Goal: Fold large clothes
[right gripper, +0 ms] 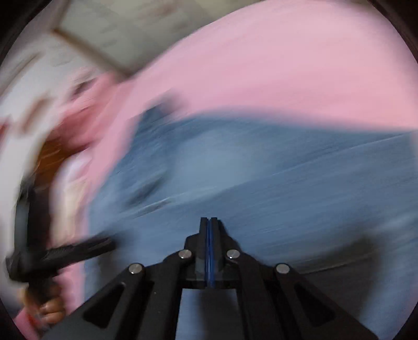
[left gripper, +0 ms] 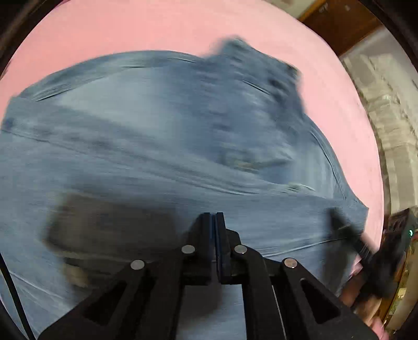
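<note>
Lying spread on the pink sheet (left gripper: 156, 26), the denim garment (left gripper: 156, 130) is judged barely folded; both claws, left (left gripper: 214, 215) and right (right gripper: 209, 219), are closed empty.

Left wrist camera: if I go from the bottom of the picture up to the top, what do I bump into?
left gripper with its jaws shut → blue jeans spread flat → pink sheet beyond them.

A home bedroom, it seems: pink bedsheet (left gripper: 162, 28) spread wide, wooden furniture (left gripper: 337, 23) up at one o'clock.
</note>
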